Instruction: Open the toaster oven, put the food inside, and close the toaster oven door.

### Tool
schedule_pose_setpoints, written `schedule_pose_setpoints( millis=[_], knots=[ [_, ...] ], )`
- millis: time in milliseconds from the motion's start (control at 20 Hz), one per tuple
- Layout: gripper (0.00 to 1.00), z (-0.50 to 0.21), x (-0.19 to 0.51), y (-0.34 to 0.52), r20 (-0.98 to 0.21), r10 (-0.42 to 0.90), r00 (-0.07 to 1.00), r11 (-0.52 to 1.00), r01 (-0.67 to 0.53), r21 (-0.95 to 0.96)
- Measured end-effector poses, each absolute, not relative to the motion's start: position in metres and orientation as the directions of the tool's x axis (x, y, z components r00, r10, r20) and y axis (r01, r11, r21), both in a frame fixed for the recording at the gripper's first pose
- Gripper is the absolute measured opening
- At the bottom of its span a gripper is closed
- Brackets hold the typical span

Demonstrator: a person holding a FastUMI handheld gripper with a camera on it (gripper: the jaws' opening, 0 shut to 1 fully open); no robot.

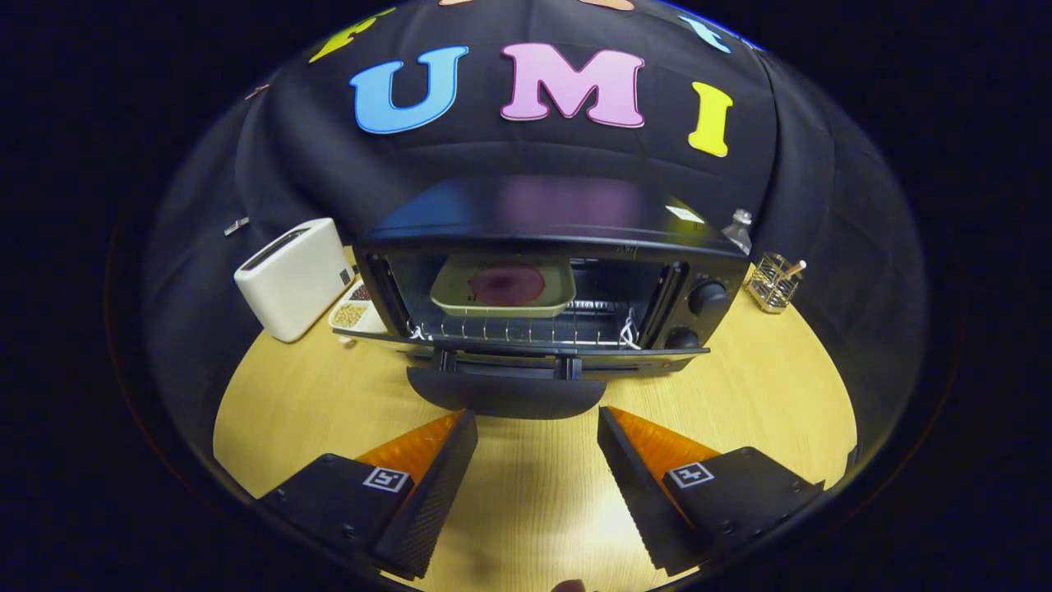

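— Hand-held gripper (536,423)?
— Released. Fingers spread wide, gripping nothing, bare table (534,501) between them. Tips just short of the door handle (507,393), not touching it as far as can be told.

— Toaster oven (546,279)?
— Straight ahead of the fingers, black, sitting on the wooden table against the booth's dark cloth wall. Door (526,345) dropped fully open, lying flat toward the fingers, handle at its near lip. Two round knobs (707,298) stacked on the right of the front panel.

— Food?
— Inside the cavity already. Shallow pale tray (503,288) resting on the wire rack (526,329), toward the left half of the opening. Round dark reddish piece of food (507,284) lying in the middle of the tray; exact kind impossible to tell.

— Around the oven?
— White slot toaster (293,278) to the left, tilted at an angle, close to the oven's left side. Small white divided dish (355,314) holding grains or seeds tucked between the toaster and the oven. Clear bottle with a metal cap (740,228) peeking from behind the oven's right rear corner. Wire basket (774,284) further right, near the table's edge, with a stick-like thing poking out.
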State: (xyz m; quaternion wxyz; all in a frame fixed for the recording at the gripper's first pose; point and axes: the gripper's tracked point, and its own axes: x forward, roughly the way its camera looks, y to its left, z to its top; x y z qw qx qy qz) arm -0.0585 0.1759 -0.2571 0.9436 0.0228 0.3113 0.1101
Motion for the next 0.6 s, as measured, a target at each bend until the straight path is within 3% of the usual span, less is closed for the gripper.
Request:
schedule_pose_setpoints(
  millis=[200,600],
  knots=[
    [0.98,-0.235,-0.041,0.167,-0.554,0.213,0.805,0.977,-0.169,0.129],
    [0.98,-0.137,-0.019,0.129,-0.338,0.179,0.924,0.983,-0.152,0.104]
  ],
)
